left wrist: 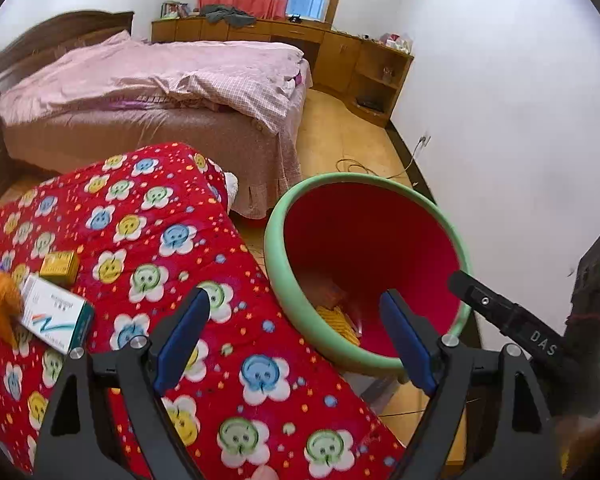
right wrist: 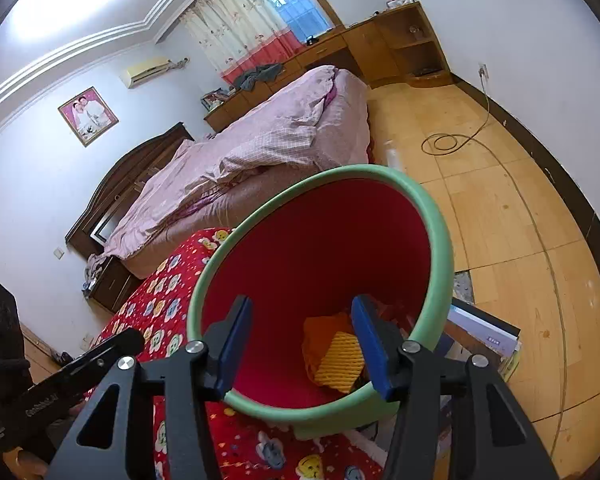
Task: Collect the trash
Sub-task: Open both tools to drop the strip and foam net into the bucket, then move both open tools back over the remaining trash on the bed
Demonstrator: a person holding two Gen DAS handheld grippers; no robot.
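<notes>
The right gripper (right wrist: 304,344) is being held over the bin (right wrist: 440,240), its fingers parted and gripping nothing, with orange wrappers (right wrist: 336,356) lying inside on the bottom. The left gripper (left wrist: 296,340) is being held wide open and empty above the red quilt (left wrist: 160,208), where a white box (left wrist: 56,314) and a yellow box (left wrist: 60,266) are lying beside the bin.

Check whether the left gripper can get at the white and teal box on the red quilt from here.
Probably yes: the left gripper is open and empty, and the white and teal box lies on the red quilt with nothing between them.
</notes>
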